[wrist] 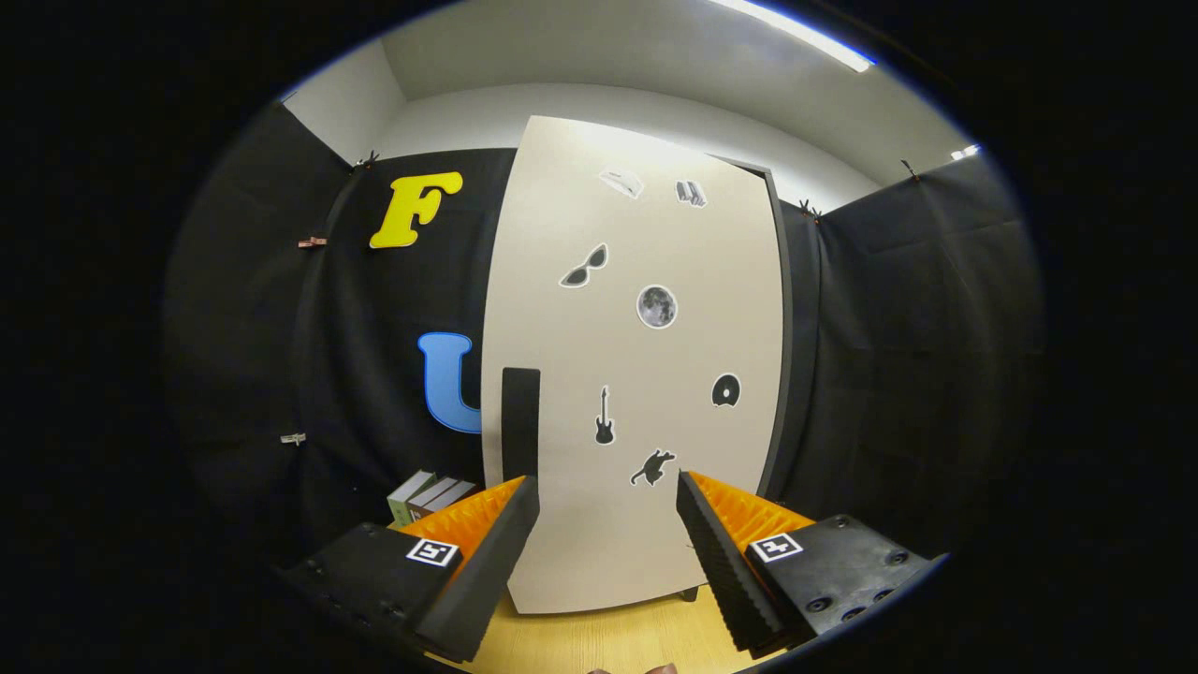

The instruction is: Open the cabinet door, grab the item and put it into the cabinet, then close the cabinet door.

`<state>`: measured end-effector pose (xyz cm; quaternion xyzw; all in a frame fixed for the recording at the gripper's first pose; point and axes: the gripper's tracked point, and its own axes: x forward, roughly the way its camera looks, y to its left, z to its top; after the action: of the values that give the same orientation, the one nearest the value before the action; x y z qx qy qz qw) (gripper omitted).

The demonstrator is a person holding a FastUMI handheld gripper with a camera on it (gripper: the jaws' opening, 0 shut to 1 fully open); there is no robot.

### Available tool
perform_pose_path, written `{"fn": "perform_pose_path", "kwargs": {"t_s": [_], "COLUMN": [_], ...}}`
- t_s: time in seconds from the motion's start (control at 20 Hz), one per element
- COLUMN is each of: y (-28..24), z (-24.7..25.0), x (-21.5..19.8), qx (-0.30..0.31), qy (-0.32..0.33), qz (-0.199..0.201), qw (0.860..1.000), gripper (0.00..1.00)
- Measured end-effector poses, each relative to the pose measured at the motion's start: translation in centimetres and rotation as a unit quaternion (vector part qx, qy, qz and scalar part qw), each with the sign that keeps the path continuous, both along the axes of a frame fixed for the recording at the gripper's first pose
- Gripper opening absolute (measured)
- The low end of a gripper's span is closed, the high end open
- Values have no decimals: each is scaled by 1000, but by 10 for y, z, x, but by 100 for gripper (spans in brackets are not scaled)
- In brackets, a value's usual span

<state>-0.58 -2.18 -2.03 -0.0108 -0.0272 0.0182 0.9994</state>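
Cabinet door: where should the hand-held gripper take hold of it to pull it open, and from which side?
Grip the black vertical handle at the cabinet door's left edge, coming straight on with the open hand-held gripper shifted left so one finger passes each side. It is a narrow upright bar, probably opposite the hinges.

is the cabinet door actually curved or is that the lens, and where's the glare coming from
Gripper view: the fisheye lens bows the cabinet door, so its edges look curved; a ceiling strip light washes out the door's top with soft glare; the booth walls stay dark; the open fingers and door stickers look sharp, with no motion blur.
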Motion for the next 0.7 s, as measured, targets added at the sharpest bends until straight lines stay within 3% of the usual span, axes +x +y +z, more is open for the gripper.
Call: {"fn": "perform_pose_path", "kwargs": {"t_s": [0.7], "y": [15], "z": [-14], "x": [9], "qx": [-14], "qy": [13], "qz": [3], "qw": [1000], "gripper": [97]}}
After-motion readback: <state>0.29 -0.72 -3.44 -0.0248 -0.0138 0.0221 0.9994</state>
